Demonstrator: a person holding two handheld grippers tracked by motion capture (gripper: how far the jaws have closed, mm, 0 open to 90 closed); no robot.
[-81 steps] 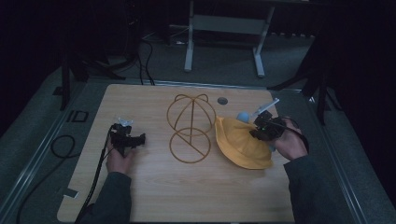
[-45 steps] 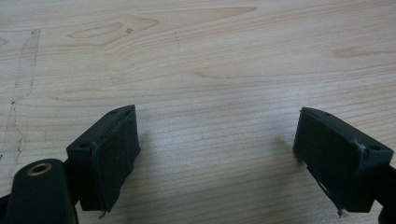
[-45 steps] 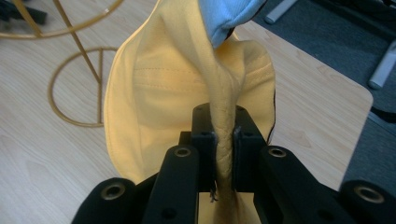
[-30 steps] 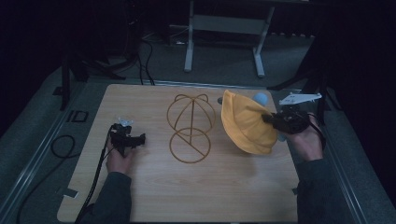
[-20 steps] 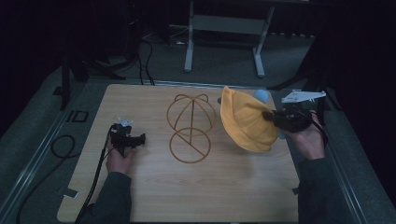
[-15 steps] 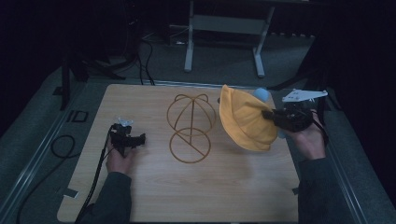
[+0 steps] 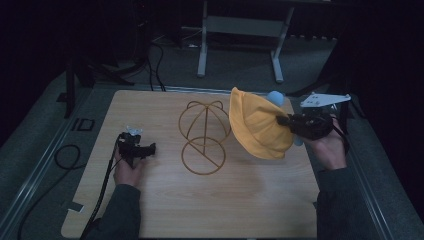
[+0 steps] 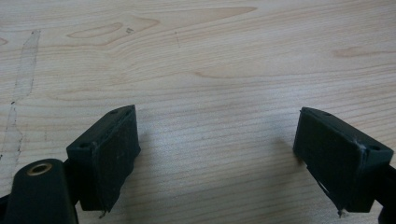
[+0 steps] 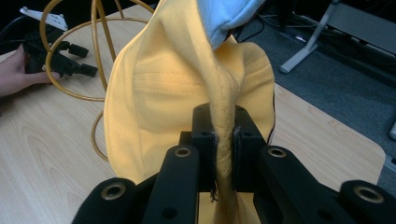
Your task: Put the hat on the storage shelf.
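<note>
While my right gripper (image 7: 281, 120) is clamped down on a fold of the yellow cap (image 7: 257, 131), the cap hangs in the air just to the right of the wire hat stand (image 7: 204, 136), clear of the wooden table (image 7: 165, 210). From the right gripper view you can see the jaws pinching a bunched-up ridge of the yellow fabric (image 9: 223, 140) tight between them, with the rest of the cap (image 9: 154, 112) spreading out beyond. There's a light blue bit (image 9: 226, 16) at the top of the cap too, can't really tell what part it is.

The stand itself is a gold wire dome on a round wire base, sitting upright, and the cap is just beside it but not on it.

My left gripper (image 7: 145, 148) is well off to the left of the stand, low at the table. Its jaws are spread wide apart with nothing between them, just bare wood grain (image 8: 219, 70) in the left gripper view. My left hand (image 7: 127, 167) holds it from behind.
</note>
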